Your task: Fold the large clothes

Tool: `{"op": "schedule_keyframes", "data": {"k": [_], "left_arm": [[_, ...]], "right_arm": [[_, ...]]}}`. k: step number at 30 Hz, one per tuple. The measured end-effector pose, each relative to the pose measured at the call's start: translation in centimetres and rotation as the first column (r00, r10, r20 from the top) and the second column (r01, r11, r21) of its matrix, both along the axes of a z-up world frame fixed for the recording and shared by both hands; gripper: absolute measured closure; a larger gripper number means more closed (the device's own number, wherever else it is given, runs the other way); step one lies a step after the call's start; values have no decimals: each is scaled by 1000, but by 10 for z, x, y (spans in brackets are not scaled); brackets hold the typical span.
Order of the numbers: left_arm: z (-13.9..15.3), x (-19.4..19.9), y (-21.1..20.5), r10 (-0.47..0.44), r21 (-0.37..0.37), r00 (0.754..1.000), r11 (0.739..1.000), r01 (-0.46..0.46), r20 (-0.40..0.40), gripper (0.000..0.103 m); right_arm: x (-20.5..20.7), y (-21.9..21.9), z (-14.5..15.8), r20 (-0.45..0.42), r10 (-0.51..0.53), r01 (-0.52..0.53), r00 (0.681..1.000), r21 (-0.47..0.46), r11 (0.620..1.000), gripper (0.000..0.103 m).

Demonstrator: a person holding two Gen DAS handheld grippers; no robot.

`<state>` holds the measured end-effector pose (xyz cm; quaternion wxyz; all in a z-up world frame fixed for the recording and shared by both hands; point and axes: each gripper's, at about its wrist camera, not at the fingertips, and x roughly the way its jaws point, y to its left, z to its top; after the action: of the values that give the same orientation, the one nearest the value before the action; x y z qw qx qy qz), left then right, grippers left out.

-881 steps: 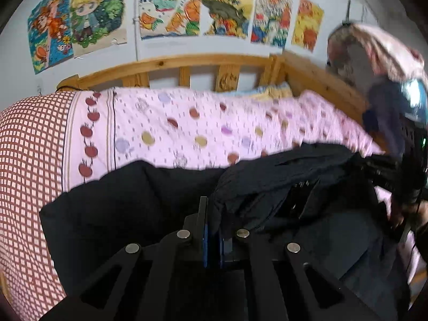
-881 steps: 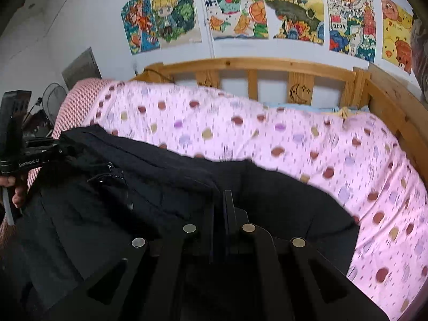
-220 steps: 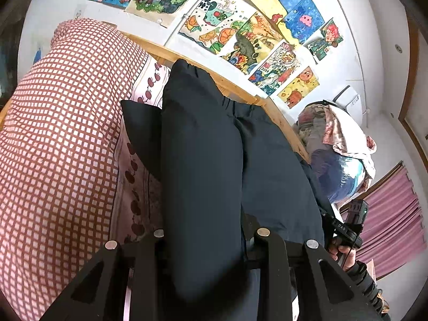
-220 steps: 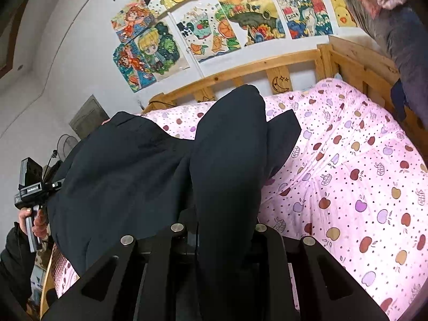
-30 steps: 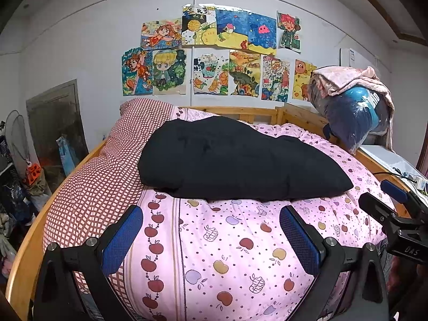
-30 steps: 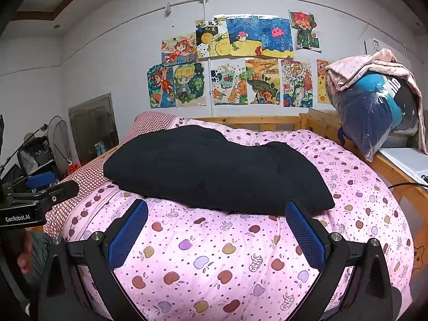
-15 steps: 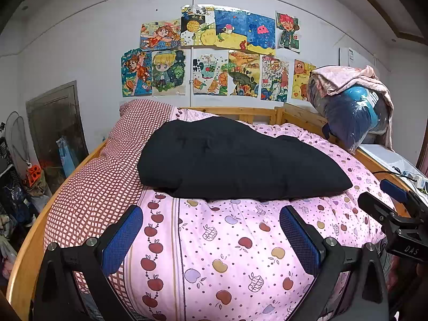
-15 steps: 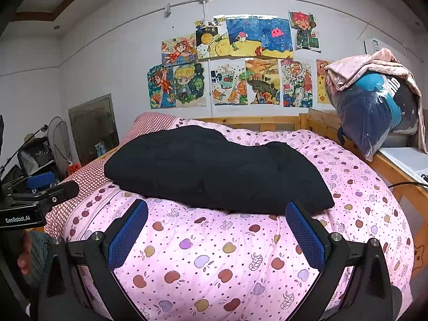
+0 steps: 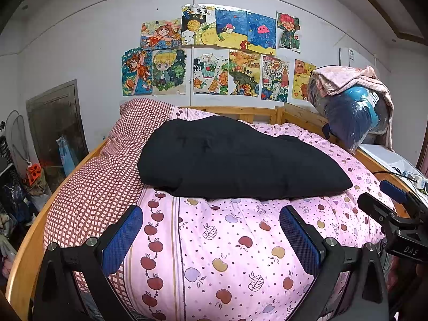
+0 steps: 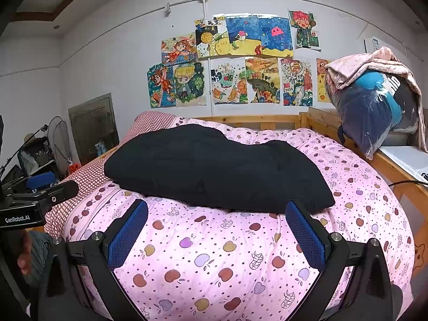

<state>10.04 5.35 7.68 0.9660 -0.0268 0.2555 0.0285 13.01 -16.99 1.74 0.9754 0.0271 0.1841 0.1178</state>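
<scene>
Ahead of my jaws: a wooden-framed bed (image 9: pixel 251 112) under a pink apple-print quilt (image 9: pixel 240 240), with red-checked bedding (image 9: pixel 107 165) to the left. Behind it, a white wall (image 9: pixel 80 53) carries a cluster of coloured drawings (image 9: pixel 214 61) and a thin conduit line. Far left: a dark panel (image 9: pixel 53 123) leaning at the wall, and a fan (image 10: pixel 60 144). Right of the bed: a bagged bundle (image 10: pixel 374 107) draped in pink cloth, and a white surface (image 10: pixel 406 157).

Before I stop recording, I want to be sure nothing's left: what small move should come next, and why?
Probably just draw both grippers away: the black garment lies folded on the pink quilt, and the left gripper and right gripper hang open, clear of it.
</scene>
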Motion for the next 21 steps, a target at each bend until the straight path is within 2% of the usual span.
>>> {"op": "schedule_keyframes", "data": {"k": [21], "left_arm": [[-1,-1,0,0,-2,1000,1000,0,-5,0]], "right_arm": [[-2,2,-3,-4,1,-1,1000,0,1000,2]]}}
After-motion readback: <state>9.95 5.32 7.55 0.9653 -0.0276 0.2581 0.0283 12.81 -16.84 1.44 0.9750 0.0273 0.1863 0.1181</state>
